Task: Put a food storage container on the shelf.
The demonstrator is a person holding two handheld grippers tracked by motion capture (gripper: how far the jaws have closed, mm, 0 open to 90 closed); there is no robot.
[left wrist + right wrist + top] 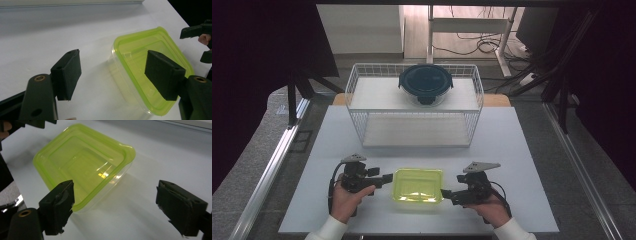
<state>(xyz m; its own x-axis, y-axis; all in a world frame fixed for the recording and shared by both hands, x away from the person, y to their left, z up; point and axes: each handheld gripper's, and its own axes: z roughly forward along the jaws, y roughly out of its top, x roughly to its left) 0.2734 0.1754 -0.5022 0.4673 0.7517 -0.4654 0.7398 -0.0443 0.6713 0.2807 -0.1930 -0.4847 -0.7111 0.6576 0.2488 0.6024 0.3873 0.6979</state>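
Observation:
A clear rectangular container with a yellow-green lid [418,185] lies on the white table near its front edge, between my two grippers. My left gripper [388,179] sits at the container's left side, jaws open. In the left gripper view the lidded container [140,57] lies toward the right, one pad hanging above its lid and the other over bare table, with the gripper [112,72] gripping nothing. My right gripper [446,194] is at the container's right front corner, open. In the right gripper view its jaws [115,205] stand wide, and one pad is beside the container's [82,162] near corner.
A white wire basket [362,100] stands at the back of the table and holds a round container with a dark lid [426,82]. The white tabletop [512,150] runs between the basket and the grippers. Dark floor and metal rails flank the table.

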